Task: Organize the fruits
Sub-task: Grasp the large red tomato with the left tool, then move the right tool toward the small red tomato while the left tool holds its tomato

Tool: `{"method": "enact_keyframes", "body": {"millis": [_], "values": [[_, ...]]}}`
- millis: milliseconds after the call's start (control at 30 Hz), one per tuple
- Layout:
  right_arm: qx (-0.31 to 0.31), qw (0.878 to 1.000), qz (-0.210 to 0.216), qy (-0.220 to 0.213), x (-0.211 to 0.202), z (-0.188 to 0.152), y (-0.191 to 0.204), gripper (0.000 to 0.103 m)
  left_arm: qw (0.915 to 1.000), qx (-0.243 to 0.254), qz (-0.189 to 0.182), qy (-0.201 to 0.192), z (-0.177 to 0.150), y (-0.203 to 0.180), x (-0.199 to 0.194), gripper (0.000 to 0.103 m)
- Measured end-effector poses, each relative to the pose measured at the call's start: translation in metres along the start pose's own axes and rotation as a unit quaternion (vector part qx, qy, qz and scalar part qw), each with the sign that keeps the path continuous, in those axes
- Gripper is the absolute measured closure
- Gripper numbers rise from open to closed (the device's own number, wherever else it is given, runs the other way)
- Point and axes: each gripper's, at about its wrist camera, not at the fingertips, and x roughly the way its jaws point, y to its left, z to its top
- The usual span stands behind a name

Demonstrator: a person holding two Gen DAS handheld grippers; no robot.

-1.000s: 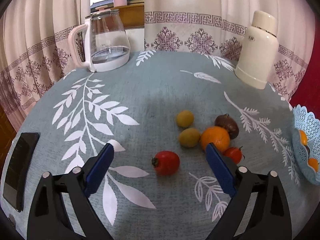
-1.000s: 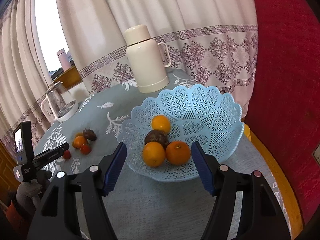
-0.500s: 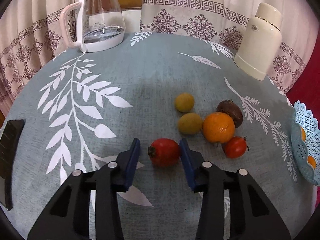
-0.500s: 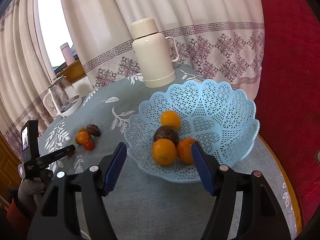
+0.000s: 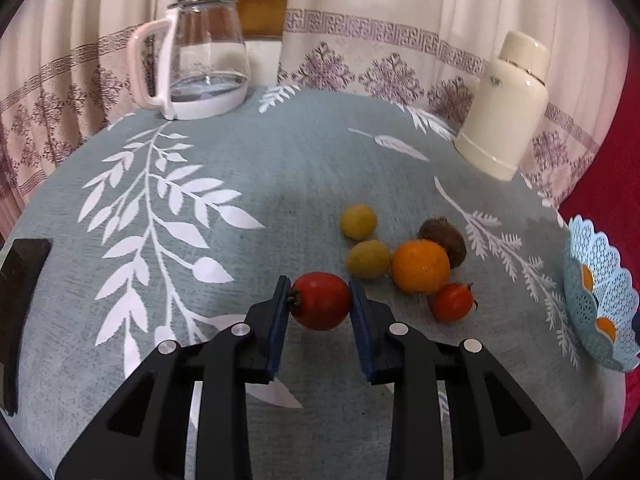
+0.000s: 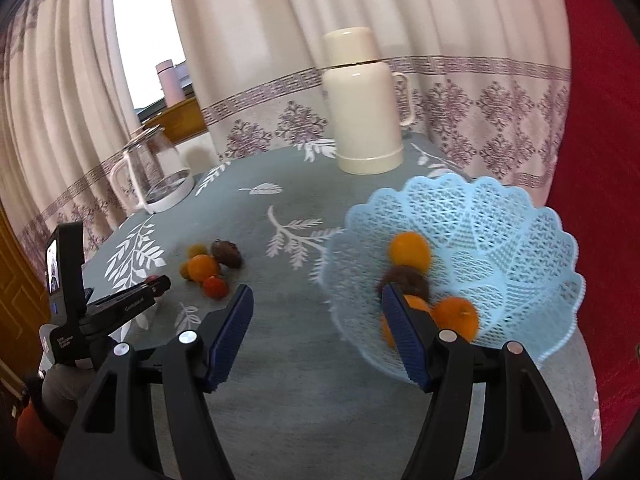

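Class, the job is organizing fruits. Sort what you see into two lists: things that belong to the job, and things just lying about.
Belongs to the job:
- large tomato, gripped in left tool
- small tomato
- orange
- two yellow-green fruits
- brown fruit
- blue basket

Lying about:
- glass kettle
- cream flask
- dark phone
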Motion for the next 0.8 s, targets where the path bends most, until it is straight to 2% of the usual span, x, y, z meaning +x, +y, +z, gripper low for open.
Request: {"method": "enact_keyframes", "body": {"millis": [300,633,800], "values": [[-0.047,0.998,0.029,0.03,0.035,0.002,0.042,0.036,0.9992,-0.021,0.021,-0.028,0.002,0.007,-0.01,0.073],[-0.121,0.988,0.064,0.072,0.081,-0.002,0.097,0.036,0.9978,-0.029,0.04,-0.043,0.003,0.009,-0.015,0.072],[-0.12,0.983,0.073,0.116,0.114,-0.002,0.102,0.046,0.9975,-0.034,0.044,-0.044,0.004,0.012,-0.016,0.072]]}}
